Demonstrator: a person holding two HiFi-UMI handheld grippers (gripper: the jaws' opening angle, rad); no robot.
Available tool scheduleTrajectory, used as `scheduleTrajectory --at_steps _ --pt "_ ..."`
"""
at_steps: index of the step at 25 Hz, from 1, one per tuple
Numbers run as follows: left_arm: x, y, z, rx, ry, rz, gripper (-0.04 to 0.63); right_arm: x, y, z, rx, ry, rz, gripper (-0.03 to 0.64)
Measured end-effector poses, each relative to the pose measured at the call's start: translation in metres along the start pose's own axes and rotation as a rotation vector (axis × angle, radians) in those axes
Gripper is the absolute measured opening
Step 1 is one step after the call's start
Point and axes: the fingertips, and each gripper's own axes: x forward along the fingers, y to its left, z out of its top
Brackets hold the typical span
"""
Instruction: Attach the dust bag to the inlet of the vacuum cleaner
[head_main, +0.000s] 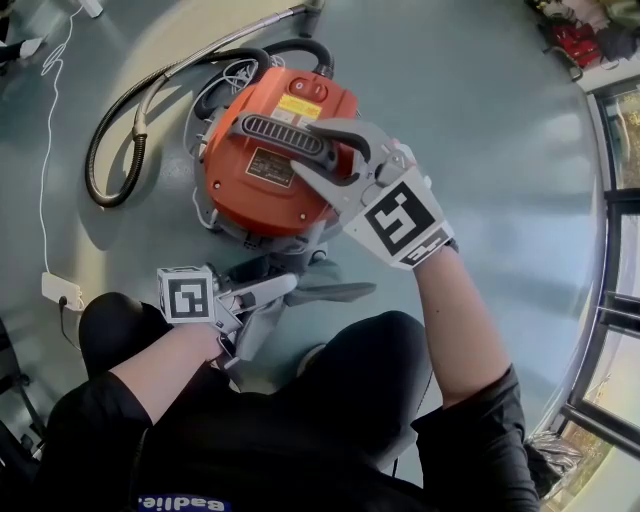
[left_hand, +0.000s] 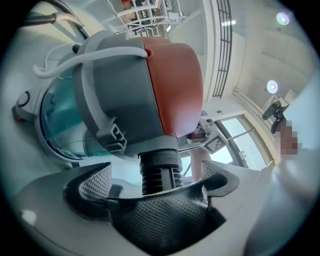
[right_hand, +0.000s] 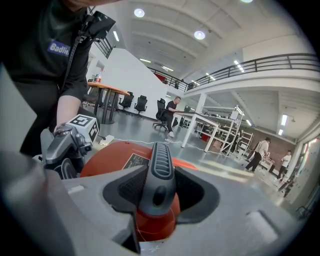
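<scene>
Right gripper (right_hand: 157, 186) clamped on vacuum (head_main: 258, 195) handle (right_hand: 161, 162). Left gripper (left_hand: 152, 178) at vacuum's 6 o'clock, jaws wide, ribbed inlet (left_hand: 159, 165) between 2 pads (left_hand: 97, 182), untouched.

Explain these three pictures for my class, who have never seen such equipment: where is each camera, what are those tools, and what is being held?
A person holds two tools, each with two jaws; the marker cubes are part of them. The downward picture comes from a camera on the person's head. The other two come from cameras riding on each tool, looking along its jaws. On the grey floor stands an orange vacuum cleaner with its hose. The right gripper is clamped on the vacuum's carrying handle. The left gripper's jaws stand open around a black ribbed fitting on the vacuum's grey end, not pressing it. No dust bag shows.
</scene>
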Motion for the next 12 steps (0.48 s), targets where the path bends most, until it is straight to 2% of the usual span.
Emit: scheduleTrajectory --at_steps 3,6,9,12 --pt "-0.004 0.001 -0.002 0.077 0.063 0.022 0.604 0.0 -0.002 -0.001 -0.006 0.01 -0.015 0.144" --pt "-0.008 -0.004 -0.004 0.105 0.094 0.011 0.629 0.001 -0.003 0.0 -0.014 0.004 -0.036 0.158" --pt "-0.015 -0.012 -0.005 0.128 0.146 0.016 0.629 0.001 -0.005 0.001 -0.019 -0.001 -0.056 0.214" --pt "-0.024 -0.016 -0.001 0.143 0.194 0.011 0.63 -0.003 -0.011 0.003 -0.004 -0.015 -0.077 0.229"
